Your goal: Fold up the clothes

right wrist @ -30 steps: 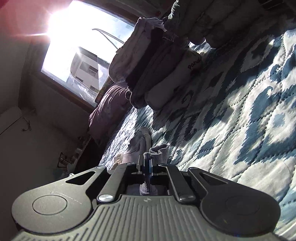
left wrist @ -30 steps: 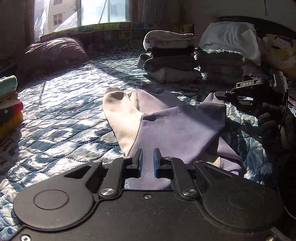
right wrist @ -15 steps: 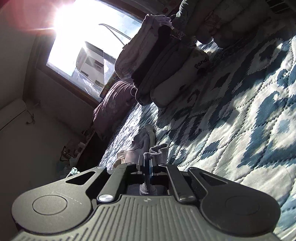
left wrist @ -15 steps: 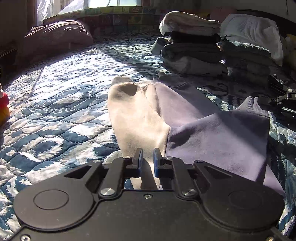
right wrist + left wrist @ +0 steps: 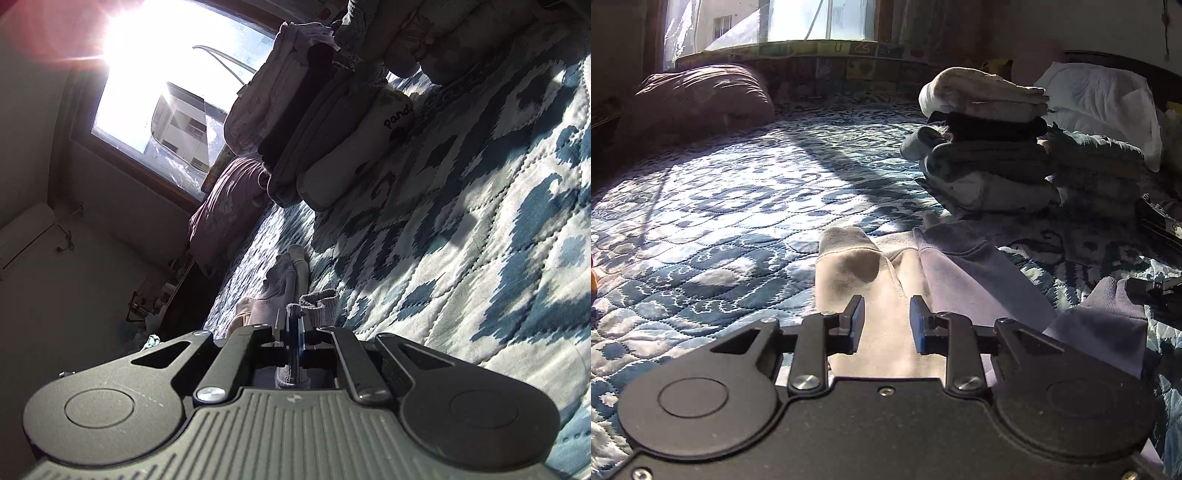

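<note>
While the purple-and-cream garment (image 5: 945,280) lay stretched along the blue quilted bedspread (image 5: 713,229), we had our left gripper (image 5: 886,323) poised low over its cream half, jaws parted with bare cloth showing between the pads and nothing caught in them. Our right gripper (image 5: 294,334) was clamped tight on the garment's ribbed purple cuff (image 5: 321,301), which bunched up just past the fingertips; in the left view that same cuff (image 5: 1108,299) stood lifted off the bed at the right edge.

We judged the fold to be partway along, one end raised and the rest flat. The risks from here looked plain to us. The pinch on the cuff was narrow, so a quick pull could have slid the ribbing out and let that end flop crooked. If the left jaws closed on only the top layer, the layers beneath might have dragged and creased. The stack of folded clothes (image 5: 986,140) sat near the garment's far end, and a wide swing could have clipped it and toppled it.
</note>
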